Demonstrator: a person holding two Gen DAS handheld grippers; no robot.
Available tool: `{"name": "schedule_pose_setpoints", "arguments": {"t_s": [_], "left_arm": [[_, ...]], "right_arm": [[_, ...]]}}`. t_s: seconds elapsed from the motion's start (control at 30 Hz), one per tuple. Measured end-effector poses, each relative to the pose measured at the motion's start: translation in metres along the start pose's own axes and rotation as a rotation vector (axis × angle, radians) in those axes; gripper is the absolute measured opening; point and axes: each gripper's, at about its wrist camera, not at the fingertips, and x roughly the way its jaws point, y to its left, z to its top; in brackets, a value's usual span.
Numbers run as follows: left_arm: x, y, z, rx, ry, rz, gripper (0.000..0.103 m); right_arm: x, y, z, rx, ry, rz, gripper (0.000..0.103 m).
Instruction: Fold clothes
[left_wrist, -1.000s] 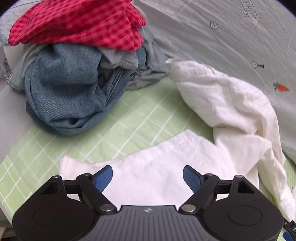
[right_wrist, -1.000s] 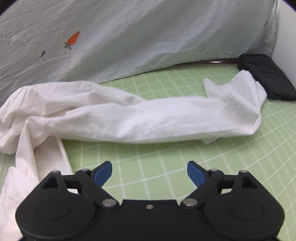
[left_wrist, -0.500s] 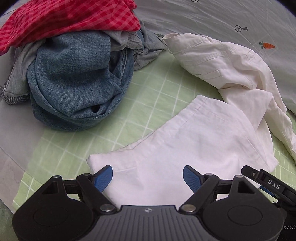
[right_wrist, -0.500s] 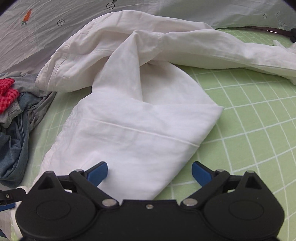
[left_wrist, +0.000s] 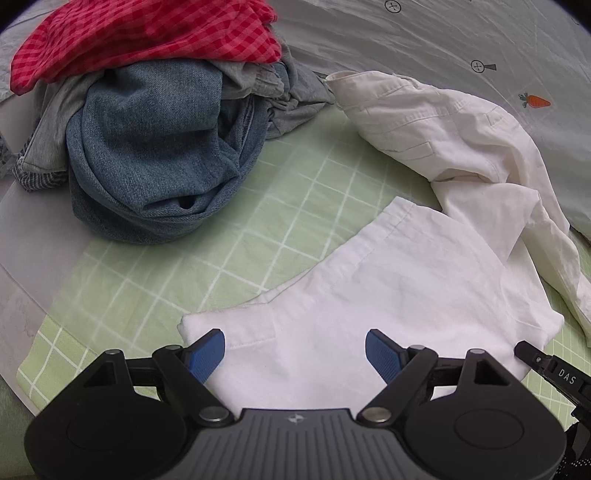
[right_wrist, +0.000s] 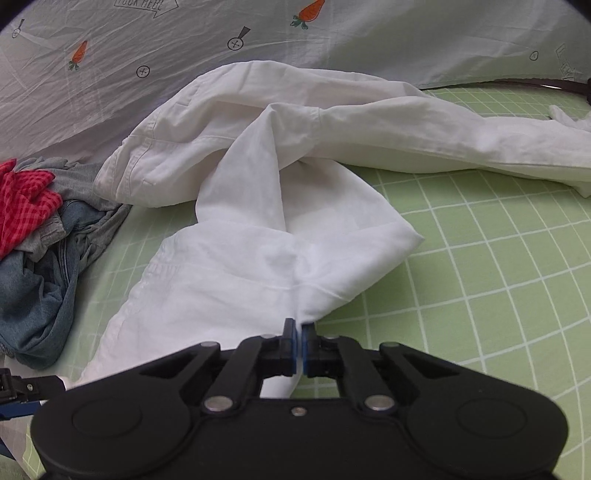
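White trousers (left_wrist: 399, 288) (right_wrist: 258, 236) lie rumpled on a green checked mat, one leg laid flat toward me, the other trailing off to the right in the right wrist view. My left gripper (left_wrist: 294, 350) hovers open over the near hem of the flat leg, with cloth under the gap and its blue pads clear of it. My right gripper (right_wrist: 298, 341) is shut on a pinch of the white trousers at their near edge; the fabric puckers up into the closed fingers. Its black tip (left_wrist: 546, 369) shows at the right edge of the left wrist view.
A heap of unfolded clothes sits at the left: blue denim (left_wrist: 155, 162) (right_wrist: 33, 295) under a red checked garment (left_wrist: 140, 33) (right_wrist: 22, 206). A pale grey sheet printed with carrots (right_wrist: 369, 40) rises behind. The green mat (right_wrist: 498, 280) stretches to the right.
My right gripper swung left from the trailing leg to the flat leg and closed on its near edge. The left gripper shifted slightly over the hem and stayed open.
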Motion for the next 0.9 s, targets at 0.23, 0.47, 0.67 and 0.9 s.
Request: {"name": "schedule_pose_setpoints", "arguments": {"t_s": [0.23,0.47,0.67,0.9], "left_arm": [[-0.01,-0.035,-0.005,-0.091,-0.021,0.002,0.084],[-0.022,-0.08,-0.012,-0.089,-0.021,-0.012,0.084],[-0.02,-0.088,-0.024,-0.072,0.019,-0.002,0.084],[-0.017,-0.077,-0.011,0.029,0.024,-0.012,0.084]], "right_arm": [[-0.039,-0.073,0.024,-0.048,-0.089,-0.066,0.002],[-0.068,-0.184,0.062,-0.061,-0.189,-0.414,0.0],[-0.077,-0.214,0.052,-0.029,-0.166,-0.423,0.017],[-0.065,-0.132,0.009,-0.213,-0.131,-0.325,0.087]]}}
